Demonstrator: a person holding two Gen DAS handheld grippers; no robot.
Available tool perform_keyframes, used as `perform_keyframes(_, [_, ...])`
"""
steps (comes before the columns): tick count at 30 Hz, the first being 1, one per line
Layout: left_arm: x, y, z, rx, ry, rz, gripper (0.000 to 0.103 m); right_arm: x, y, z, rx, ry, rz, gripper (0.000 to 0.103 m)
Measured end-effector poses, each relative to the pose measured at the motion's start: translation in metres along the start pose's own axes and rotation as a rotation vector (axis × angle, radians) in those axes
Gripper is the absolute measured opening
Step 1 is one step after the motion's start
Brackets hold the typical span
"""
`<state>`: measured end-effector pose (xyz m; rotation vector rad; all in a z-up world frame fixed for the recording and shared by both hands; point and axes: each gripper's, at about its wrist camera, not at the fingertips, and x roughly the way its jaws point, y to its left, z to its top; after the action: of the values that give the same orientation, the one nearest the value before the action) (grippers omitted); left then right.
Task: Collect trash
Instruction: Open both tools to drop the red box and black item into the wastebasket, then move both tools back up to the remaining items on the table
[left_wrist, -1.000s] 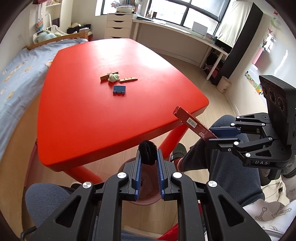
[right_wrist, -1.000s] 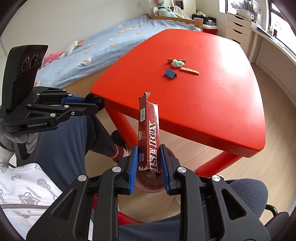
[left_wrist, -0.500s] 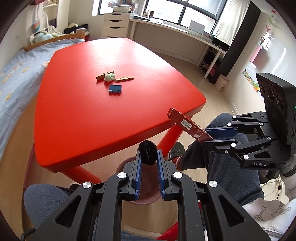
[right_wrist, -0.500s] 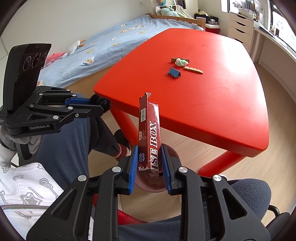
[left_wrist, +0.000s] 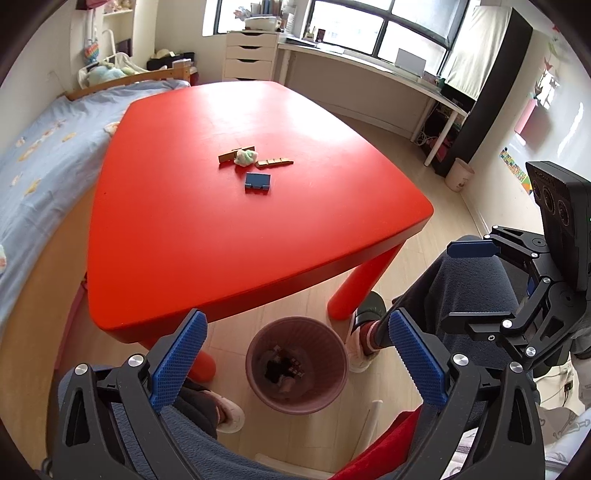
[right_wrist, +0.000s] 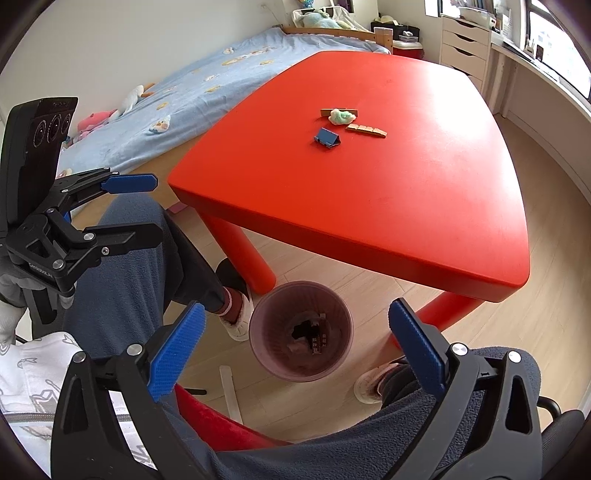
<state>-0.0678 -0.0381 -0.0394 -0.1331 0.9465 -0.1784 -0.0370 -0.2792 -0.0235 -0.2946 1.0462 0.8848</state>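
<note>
A mauve ribbed waste bin (left_wrist: 296, 369) (right_wrist: 300, 334) stands on the floor by the red table's near corner, with dark trash and the red box inside. My left gripper (left_wrist: 295, 354) is open and empty above it; it also shows in the right wrist view (right_wrist: 133, 206). My right gripper (right_wrist: 297, 345) is open and empty above the bin; it also shows in the left wrist view (left_wrist: 469, 280). On the red table (left_wrist: 184, 236) (right_wrist: 369, 192) lie a blue binder clip (left_wrist: 257, 182) (right_wrist: 326, 137), a crumpled green-white wad (left_wrist: 245, 157) (right_wrist: 342, 116) and two brown strips (left_wrist: 275, 161) (right_wrist: 366, 129).
The person's legs in dark trousers (left_wrist: 461, 280) (right_wrist: 147, 236) flank the bin. A bed (left_wrist: 37, 155) runs along the table's left side. A desk, drawers and a small white bin (left_wrist: 459, 174) stand by the windows.
Both grippers have opened. The black fuzzy item has left the left gripper and the red box has left the right gripper; both now lie in the bin.
</note>
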Motion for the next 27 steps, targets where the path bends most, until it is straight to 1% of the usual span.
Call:
perform_keyframes(16, [0.0, 0.002, 0.002, -0.004, 0.005, -0.003, 0.095, -0.001, -0.003, 0.003, 0.024, 0.0, 0.023, 0.1])
perform_keyframes(27, [-0.002, 0.002, 0.011, 0.002, -0.004, -0.003, 0.095, -0.005, -0.009, 0.018, 0.012, -0.024, 0.027, 0.1])
